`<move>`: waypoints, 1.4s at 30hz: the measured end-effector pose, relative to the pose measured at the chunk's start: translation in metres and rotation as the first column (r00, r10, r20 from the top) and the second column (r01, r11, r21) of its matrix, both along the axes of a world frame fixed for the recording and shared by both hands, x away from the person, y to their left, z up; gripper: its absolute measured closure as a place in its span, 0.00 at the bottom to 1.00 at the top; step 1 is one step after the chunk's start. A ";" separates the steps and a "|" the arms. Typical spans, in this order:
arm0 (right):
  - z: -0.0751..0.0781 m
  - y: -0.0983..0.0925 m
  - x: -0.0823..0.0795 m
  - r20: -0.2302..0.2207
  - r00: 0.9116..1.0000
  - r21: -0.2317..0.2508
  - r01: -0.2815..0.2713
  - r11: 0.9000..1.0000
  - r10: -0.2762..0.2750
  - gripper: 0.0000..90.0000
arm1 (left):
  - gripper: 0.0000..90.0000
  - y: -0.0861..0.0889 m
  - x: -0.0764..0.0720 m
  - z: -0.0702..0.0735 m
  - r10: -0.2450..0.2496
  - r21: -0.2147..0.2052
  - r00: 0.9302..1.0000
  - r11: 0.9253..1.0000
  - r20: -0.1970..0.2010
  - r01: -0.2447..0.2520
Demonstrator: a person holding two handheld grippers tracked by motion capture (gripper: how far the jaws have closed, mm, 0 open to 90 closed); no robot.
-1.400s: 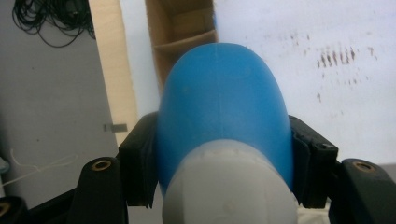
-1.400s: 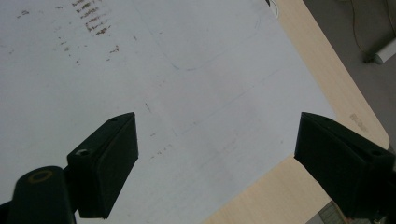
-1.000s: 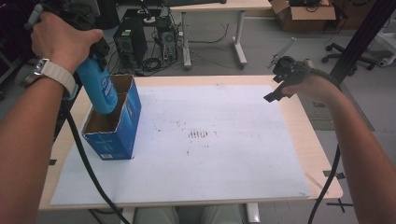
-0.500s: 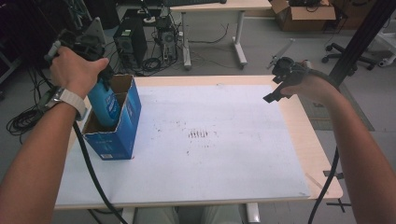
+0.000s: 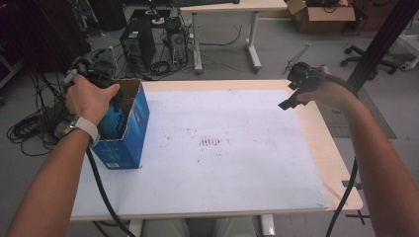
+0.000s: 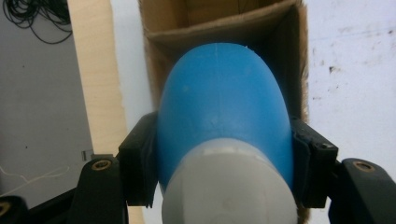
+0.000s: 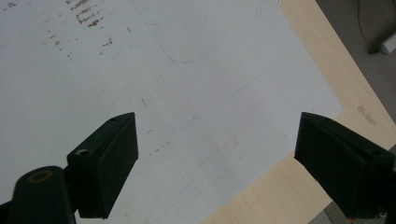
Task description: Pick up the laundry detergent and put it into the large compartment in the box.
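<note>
While the person's left hand [image 5: 89,96] hangs over the open top of the blue cardboard box [image 5: 126,136], the left gripper [image 6: 219,154] has its two black jaws clamped on either side of a blue plastic bottle with a grey-white cap end [image 6: 224,121]. Seen from the left gripper view, the bottle's rounded blue body points down into the box's brown interior, with the cap end nearest the camera. From the high view the bottle [image 5: 112,117] shows as a patch of blue inside the box, partly hidden by the hand. The box stands upright near the left edge of the surface [image 5: 306,143], which is a light wooden top covered mostly by a white sheet [image 5: 222,173] with a few small brown marks near its middle.

At the far right, the right hand [image 5: 331,91] holds the right gripper [image 5: 291,98] above the surface's right side, well apart from the box. Its jaws stand wide apart in the right gripper view [image 7: 215,158], with nothing between them, over the white sheet and its wooden border.
</note>
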State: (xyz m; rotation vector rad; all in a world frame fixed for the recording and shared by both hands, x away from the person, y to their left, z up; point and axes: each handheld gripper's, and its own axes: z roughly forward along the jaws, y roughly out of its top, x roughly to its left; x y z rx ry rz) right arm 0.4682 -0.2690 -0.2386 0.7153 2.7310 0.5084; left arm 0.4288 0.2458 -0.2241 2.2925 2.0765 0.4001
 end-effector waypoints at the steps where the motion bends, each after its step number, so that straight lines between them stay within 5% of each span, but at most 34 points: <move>1: 0.000 0.000 0.000 0.000 1.000 -0.001 0.000 1.000 0.000 0.15 | 0.42 -0.001 0.000 -0.004 -0.003 -0.001 1.000 1.000 -0.006 0.003; 26: -0.005 0.001 0.002 -0.010 1.000 0.000 0.002 1.000 -0.002 0.15 | 0.42 0.003 0.002 -0.048 0.006 -0.007 0.999 1.000 -0.035 -0.006; 42: -0.005 -0.001 0.001 -0.011 1.000 0.004 0.007 1.000 -0.007 0.15 | 0.42 0.007 0.004 -0.050 0.015 -0.021 0.999 1.000 -0.035 -0.015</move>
